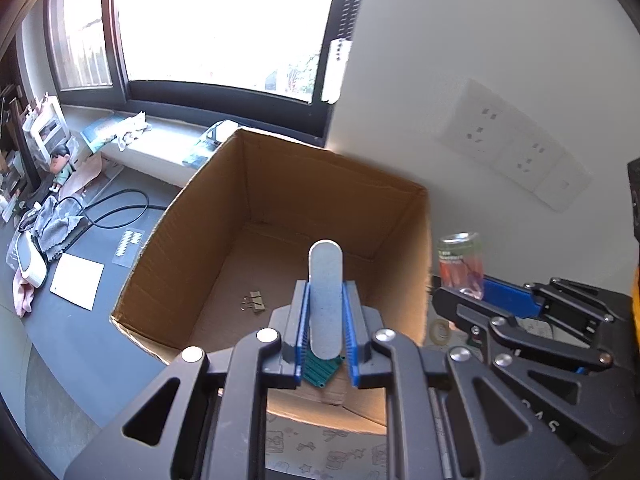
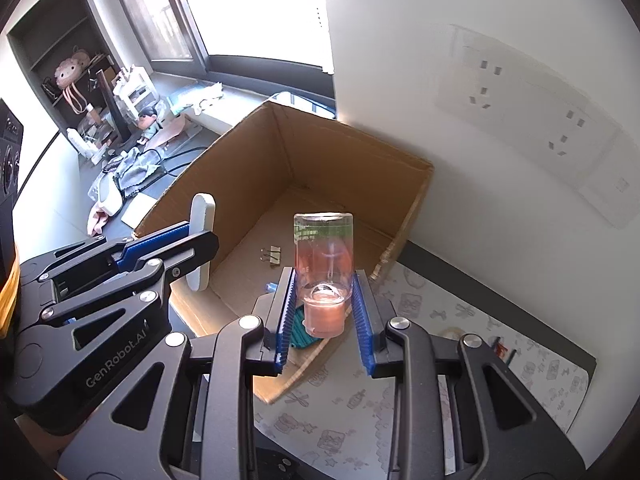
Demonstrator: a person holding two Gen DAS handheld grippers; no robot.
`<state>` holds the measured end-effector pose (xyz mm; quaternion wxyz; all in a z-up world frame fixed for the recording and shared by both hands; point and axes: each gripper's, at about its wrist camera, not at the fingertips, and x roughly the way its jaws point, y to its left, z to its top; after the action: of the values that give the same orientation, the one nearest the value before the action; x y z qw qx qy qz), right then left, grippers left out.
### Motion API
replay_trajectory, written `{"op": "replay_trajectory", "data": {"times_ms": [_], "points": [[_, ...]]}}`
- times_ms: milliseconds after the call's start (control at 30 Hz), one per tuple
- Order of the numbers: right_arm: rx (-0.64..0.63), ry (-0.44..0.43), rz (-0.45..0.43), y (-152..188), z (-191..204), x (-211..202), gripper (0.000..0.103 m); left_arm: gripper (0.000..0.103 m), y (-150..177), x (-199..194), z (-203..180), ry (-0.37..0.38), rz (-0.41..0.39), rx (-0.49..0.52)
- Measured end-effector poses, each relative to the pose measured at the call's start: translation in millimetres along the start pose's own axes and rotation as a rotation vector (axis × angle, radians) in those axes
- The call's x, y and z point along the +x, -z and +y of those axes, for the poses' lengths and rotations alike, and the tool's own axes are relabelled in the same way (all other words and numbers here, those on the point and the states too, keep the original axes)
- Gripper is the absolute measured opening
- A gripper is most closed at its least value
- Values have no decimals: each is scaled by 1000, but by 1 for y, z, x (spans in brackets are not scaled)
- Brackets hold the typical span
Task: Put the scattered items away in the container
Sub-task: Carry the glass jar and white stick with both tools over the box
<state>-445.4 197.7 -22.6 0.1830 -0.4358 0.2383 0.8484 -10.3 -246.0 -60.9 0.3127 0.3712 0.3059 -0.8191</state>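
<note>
Left wrist view: left gripper (image 1: 326,320) jaws clamp a grey stick (image 1: 325,300) over the box (image 1: 280,168), right gripper (image 2: 324,308) jaws clamp a bottle (image 2: 324,256); clips (image 1: 253,301) already inside, tape (image 1: 440,330) still on surface.

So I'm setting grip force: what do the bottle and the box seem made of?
Bottle: probably clear glossy plastic; you see pink contents and highlights through it. Box: matte brown corrugated cardboard, with creased walls and raw edges.

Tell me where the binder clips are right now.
The binder clips lie on the floor of the cardboard box, toward its left side in the left wrist view, ahead of the left gripper.
</note>
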Motion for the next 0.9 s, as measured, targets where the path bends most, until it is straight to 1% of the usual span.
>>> {"op": "replay_trajectory", "data": {"times_ms": [267,567,900], "points": [[-10,3,42,-17,10,34,28,16,-10,29,26,-7,40,-29],[-13,7,92,-34,11,73,28,16,-18,62,51,-17,95,-57],[-18,-4,146,-41,13,107,28,16,-14,90,66,-31,157,-84]]}}
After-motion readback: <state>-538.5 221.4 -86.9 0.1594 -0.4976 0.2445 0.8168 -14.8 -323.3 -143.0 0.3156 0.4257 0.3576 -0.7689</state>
